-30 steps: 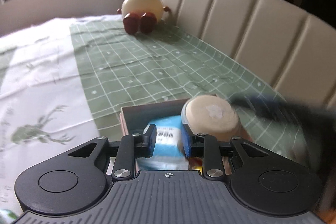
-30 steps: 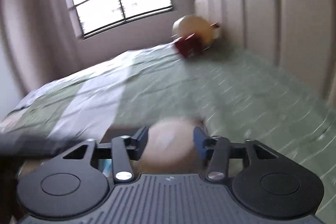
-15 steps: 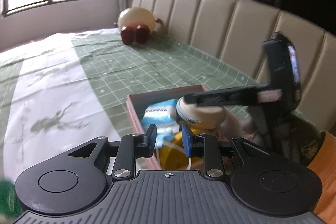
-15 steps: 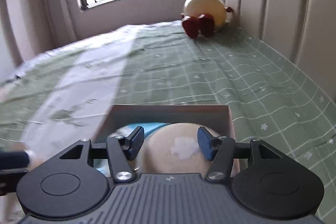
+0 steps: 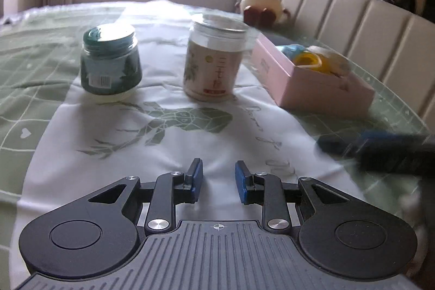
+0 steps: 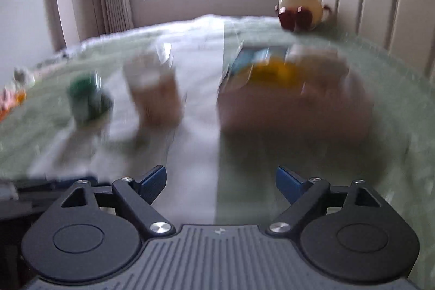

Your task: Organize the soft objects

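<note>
Left wrist view: left gripper fingers narrowly parted, empty.
Right gripper: fingers wide, empty.
Soft objects: inside pink box on bed.
Risk: glass jars beside box; a sweeping gripper could topple them.

The bedsheet looks like matt printed cloth; both jars look glossy, and the pink box like smooth matt card.

Each gripper, left and right, has a grey ribbed body flanked by two rounded black housings with a raised disc on top. Black link arms, pinned by shiny silver screws, carry fingers faced with blue pads. A small crosshair mark sits on the ribbed body's front edge.
</note>
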A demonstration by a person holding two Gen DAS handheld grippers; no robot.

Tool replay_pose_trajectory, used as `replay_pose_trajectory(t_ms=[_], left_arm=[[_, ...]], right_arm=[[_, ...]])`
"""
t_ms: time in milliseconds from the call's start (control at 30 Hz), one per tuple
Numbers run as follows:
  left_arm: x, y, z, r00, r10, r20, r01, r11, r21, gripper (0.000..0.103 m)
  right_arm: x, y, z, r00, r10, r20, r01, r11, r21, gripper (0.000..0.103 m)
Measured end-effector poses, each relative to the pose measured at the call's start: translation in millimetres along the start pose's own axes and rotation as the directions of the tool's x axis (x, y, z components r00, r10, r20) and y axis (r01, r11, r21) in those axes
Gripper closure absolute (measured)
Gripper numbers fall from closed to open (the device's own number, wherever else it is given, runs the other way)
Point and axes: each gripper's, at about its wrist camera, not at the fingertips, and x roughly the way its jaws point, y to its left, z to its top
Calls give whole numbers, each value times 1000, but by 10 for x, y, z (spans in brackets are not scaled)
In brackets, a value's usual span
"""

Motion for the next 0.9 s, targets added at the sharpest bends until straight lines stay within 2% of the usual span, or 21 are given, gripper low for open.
replay_pose_trajectory(t_ms=[33, 100, 200, 300, 533, 900], left_arm=[[-3, -41, -28, 1000, 8, 9, -8, 999, 31, 74], [13, -92, -13, 1000, 19, 2, -19, 997, 74, 74], [38, -146, -18, 999, 38, 4, -38, 993, 110, 74], [60, -218, -49, 997, 75, 8, -75, 988, 137, 74], [39, -307, -98, 991, 132, 26, -134, 984, 117, 74], [34, -311, -109, 990, 138, 32, -140, 985, 104, 74]], right_arm=[[43, 22, -104, 1000, -23, -3, 23, 1000, -6, 14], [-7, 31, -238, 996, -58, 73, 59, 998, -13, 12], [15, -25, -198, 996, -63, 59, 62, 998, 25, 9], [78, -23, -171, 998, -59, 39, 58, 998, 9, 4], [69, 0, -254, 995, -69, 78, 69, 998, 1, 4], [53, -24, -265, 994, -70, 86, 69, 997, 24, 4]])
